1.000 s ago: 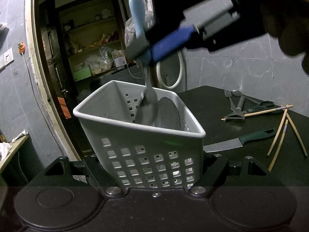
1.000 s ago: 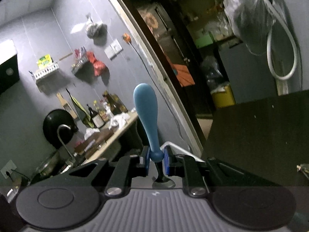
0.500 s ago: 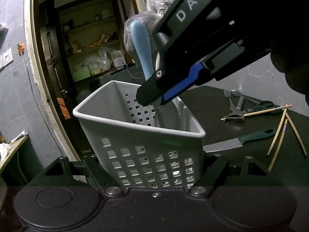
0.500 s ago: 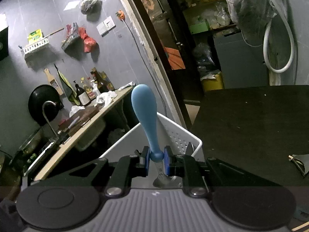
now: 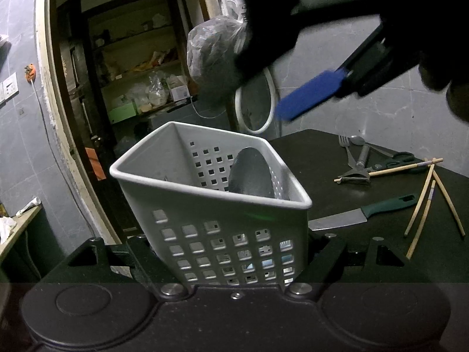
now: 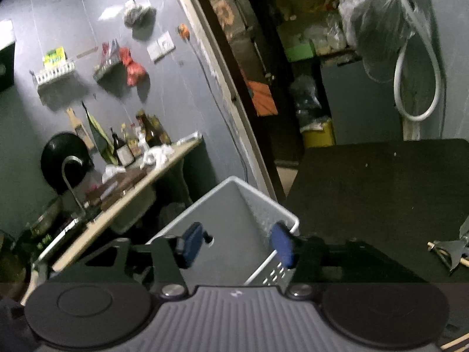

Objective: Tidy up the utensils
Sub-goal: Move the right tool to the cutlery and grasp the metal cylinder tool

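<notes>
My left gripper (image 5: pixel 234 267) is shut on a white perforated basket (image 5: pixel 211 193), pinching its lower walls at the left end of the black table (image 5: pixel 316 152). A round metal utensil head (image 5: pixel 249 173) leans inside the basket. Above and right of the basket hangs my right gripper (image 5: pixel 287 70). In its own view the right gripper (image 6: pixel 236 243) has its jaws opening, the blue pads (image 6: pixel 283 245) wide apart over the basket (image 6: pixel 234 205), with nothing between them. The blue-handled utensil is out of sight.
On the table to the right lie a green-handled knife (image 5: pixel 363 211), several wooden chopsticks (image 5: pixel 422 199), a peeler (image 5: pixel 354 173), a fork (image 5: pixel 346 146), a spoon (image 5: pixel 358 140) and scissors (image 5: pixel 398 158). A bagged bundle (image 5: pixel 214 55) hangs behind. A counter with bottles (image 6: pixel 137 146) stands beyond the table's left end.
The right gripper was shut on a blue-handled utensil held upright over the basket. Now its pads have spread, the utensil is gone from them, and the gripper sits higher and further right.
</notes>
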{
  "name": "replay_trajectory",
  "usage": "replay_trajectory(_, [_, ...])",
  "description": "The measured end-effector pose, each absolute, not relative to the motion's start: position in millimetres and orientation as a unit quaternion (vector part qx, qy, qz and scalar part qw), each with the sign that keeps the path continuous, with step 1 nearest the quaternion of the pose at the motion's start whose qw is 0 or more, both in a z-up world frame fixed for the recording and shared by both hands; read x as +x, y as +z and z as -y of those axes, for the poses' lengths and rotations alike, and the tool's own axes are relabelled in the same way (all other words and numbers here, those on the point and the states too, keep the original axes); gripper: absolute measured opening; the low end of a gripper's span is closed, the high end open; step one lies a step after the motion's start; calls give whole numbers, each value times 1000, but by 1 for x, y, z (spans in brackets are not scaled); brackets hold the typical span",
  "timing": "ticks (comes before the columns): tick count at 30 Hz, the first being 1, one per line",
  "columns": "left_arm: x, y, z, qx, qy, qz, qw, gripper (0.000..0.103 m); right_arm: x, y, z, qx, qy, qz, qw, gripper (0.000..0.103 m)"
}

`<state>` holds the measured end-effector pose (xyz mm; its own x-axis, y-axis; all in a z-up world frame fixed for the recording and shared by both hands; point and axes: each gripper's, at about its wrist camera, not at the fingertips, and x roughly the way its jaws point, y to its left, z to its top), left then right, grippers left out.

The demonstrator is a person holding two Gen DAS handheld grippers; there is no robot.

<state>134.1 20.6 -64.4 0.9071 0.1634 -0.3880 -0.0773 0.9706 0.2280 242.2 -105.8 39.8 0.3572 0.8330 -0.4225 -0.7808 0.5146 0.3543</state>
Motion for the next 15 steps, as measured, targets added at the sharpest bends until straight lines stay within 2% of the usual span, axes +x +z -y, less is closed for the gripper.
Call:
replay_trajectory(2, [134,-65,-21,104,62,-206,971,81,247,46,116,55,477,-274,833,82])
replay_trajectory(7, [134,-65,-21,103,63,-207,971,81,260,49,143,66,427,-267,862,102])
replay_trajectory(15, [134,-65,-22,104,63,-206,971,81,275,35,184,72,330,-295,894,103])
